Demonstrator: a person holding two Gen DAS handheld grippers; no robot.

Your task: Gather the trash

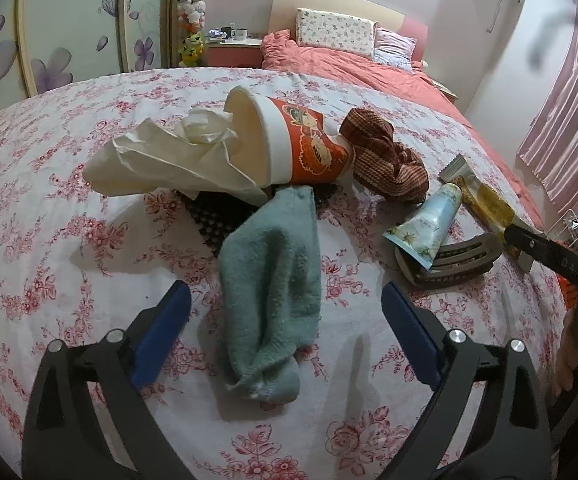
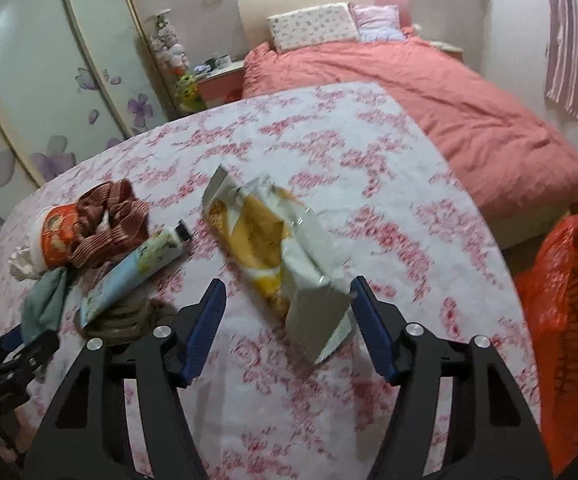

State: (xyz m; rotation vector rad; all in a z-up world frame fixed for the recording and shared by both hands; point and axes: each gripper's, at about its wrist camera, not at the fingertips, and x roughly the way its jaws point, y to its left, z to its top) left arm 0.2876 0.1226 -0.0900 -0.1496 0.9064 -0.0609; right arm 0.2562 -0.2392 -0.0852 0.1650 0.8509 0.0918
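Left wrist: tipped paper cup [image 1: 289,140] holds crumpled tissue [image 1: 205,126], perhaps napkin.

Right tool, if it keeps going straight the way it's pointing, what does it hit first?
Most likely the snack wrapper, which lies between the open right tool fingers, its near end about level with the tips. Depth is unclear, but nothing else sits in that line before the floral cloth.

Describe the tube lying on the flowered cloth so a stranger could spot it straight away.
Start at the table with the pink-flowered cloth and find the cluster at its left side, by the tipped orange paper cup. The tube lies there, its flat end propped on a brown hair clip, beside the yellow snack wrapper. It alone is pale blue with a small black cap.
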